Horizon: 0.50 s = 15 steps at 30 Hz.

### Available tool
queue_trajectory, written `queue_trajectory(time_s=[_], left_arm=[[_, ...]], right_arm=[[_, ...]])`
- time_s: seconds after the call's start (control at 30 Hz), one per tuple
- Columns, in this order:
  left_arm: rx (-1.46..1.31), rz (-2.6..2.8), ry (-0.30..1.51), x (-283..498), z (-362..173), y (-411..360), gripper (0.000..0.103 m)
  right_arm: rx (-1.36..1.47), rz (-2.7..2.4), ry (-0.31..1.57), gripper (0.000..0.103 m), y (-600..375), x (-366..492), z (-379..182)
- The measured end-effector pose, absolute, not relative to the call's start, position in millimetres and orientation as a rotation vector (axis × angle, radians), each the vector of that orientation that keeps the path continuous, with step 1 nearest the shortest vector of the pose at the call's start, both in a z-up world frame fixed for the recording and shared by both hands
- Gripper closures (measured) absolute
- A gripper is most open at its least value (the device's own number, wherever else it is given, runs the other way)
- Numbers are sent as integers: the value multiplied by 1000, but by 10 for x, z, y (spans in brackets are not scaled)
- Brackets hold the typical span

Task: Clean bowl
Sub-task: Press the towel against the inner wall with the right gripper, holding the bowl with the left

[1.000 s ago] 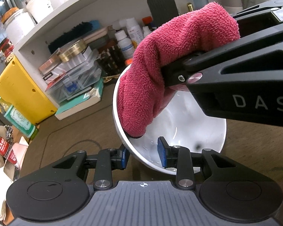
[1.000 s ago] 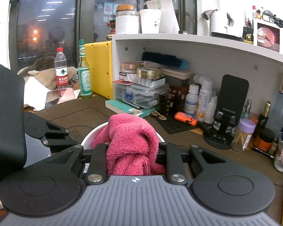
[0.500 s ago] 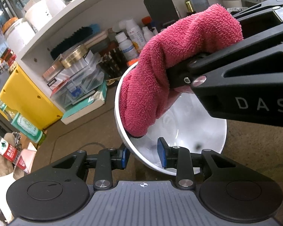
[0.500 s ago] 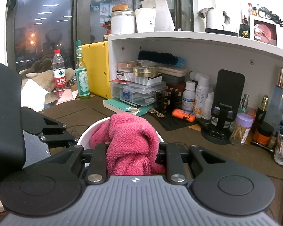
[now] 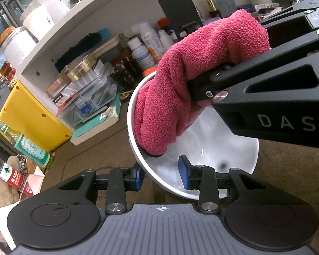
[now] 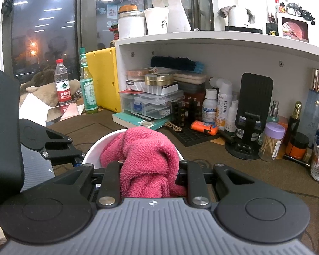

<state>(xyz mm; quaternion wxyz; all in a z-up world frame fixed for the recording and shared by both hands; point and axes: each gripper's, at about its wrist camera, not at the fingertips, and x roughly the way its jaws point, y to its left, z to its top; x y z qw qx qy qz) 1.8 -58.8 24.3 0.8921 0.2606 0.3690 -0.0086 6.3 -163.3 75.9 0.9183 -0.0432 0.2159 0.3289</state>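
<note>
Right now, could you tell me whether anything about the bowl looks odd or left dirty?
One dark speck sits low inside the white bowl, away from the pink towel pressed to the opposite wall. Otherwise the bowl, tilted in the left tool, looks undamaged.

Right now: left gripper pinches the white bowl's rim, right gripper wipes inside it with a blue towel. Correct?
Wrong on one point: the towel is pink-red, not blue, as the left wrist view shows. The rest holds: the left gripper pinches the white bowl at its rim, and the right gripper, shut on the towel, presses it against the bowl's inner wall.
</note>
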Motion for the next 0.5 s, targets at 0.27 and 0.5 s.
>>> queue_trajectory(time_s=[0.27,0.5], left_arm=[[554,-27,780,56,255,-581,65],[552,-34,780,49,247,-579,64]], right_arm=[[-79,676,448,79,-1637,100,743],[-71,678,448,79,-1645,114,741]])
